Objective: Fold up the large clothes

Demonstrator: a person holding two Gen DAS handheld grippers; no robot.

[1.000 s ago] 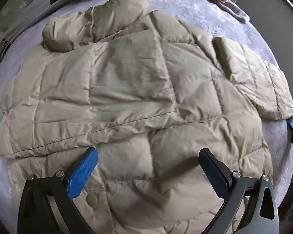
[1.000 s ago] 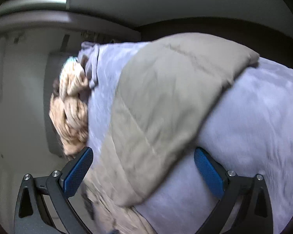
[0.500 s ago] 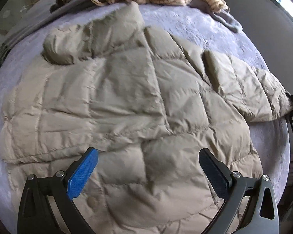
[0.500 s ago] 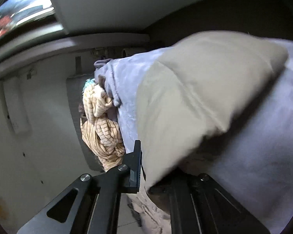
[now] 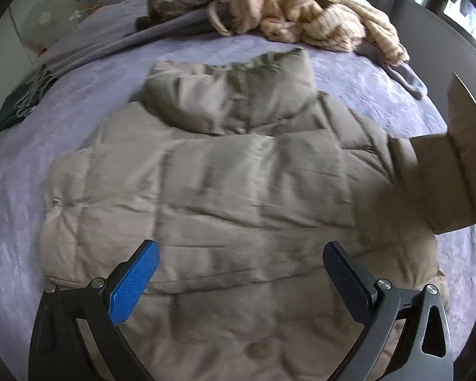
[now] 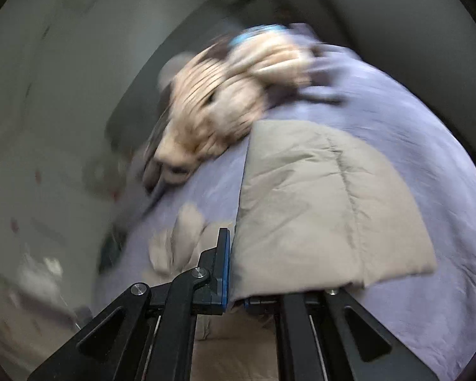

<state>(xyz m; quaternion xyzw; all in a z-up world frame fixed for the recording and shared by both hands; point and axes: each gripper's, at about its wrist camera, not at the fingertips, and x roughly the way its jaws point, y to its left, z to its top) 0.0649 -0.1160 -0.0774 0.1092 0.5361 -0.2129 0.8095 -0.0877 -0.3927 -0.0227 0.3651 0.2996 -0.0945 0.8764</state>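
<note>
A beige quilted puffer jacket [image 5: 225, 190] lies spread on a lilac bedspread [image 5: 47, 120], collar at the far side. My left gripper [image 5: 241, 273] hangs open and empty above the jacket's lower body. My right gripper [image 6: 234, 289] is shut on the end of the jacket's sleeve [image 6: 317, 206]. In the left wrist view that sleeve [image 5: 453, 171] is lifted off the bed at the right edge, and the right gripper is barely visible there.
A heap of cream striped clothing [image 5: 317, 16] and dark garments [image 5: 181, 3] lies at the far side of the bed. A dark fringed cloth [image 5: 19, 104] lies at the left edge. The bed's right edge [image 5: 469, 285] is close to the jacket.
My right gripper closed on the sleeve end and lifted it up off the bed. My left gripper pulled back and stayed open.
</note>
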